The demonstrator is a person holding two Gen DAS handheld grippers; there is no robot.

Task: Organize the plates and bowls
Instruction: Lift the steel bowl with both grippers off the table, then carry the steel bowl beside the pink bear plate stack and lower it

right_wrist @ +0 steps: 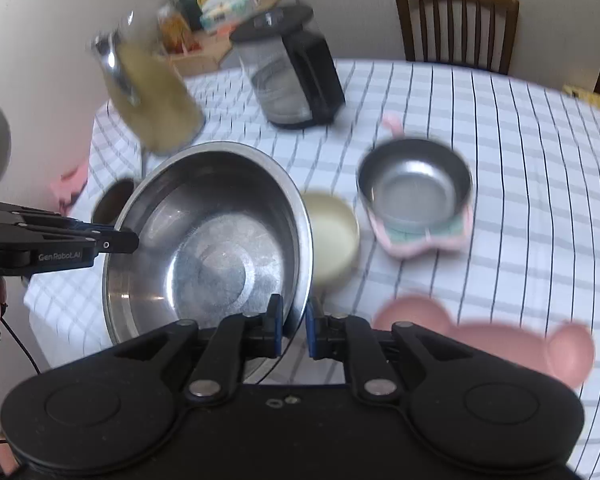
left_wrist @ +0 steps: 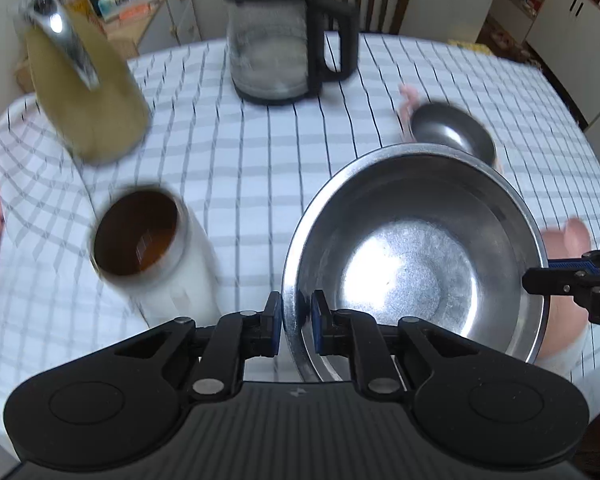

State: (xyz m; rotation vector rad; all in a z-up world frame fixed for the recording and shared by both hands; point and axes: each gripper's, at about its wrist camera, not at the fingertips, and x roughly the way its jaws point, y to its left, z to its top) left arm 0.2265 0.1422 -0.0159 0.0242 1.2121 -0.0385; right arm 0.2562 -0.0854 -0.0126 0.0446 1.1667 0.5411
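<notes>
A large steel bowl (left_wrist: 416, 256) hangs above the checked tablecloth, held from two sides. My left gripper (left_wrist: 296, 320) is shut on its near rim in the left wrist view. On the opposite rim of that large steel bowl (right_wrist: 208, 248) my right gripper (right_wrist: 293, 326) is shut, and the right gripper (left_wrist: 536, 276) also shows at the bowl's right edge. The left gripper (right_wrist: 134, 242) reaches in from the left in the right wrist view. A smaller steel bowl (right_wrist: 414, 188) sits on a pink mat (right_wrist: 416, 240). A cream bowl (right_wrist: 334, 236) lies beside the big bowl. A pink plate (right_wrist: 500, 340) lies near.
A glass coffee carafe (left_wrist: 280, 40) with a black handle stands at the back, a tan jug (left_wrist: 84, 84) at the left, and a white cup (left_wrist: 148, 240) of dark liquid in front of it. A wooden chair (right_wrist: 456, 20) stands behind the table (right_wrist: 520, 160). The picture is motion-blurred.
</notes>
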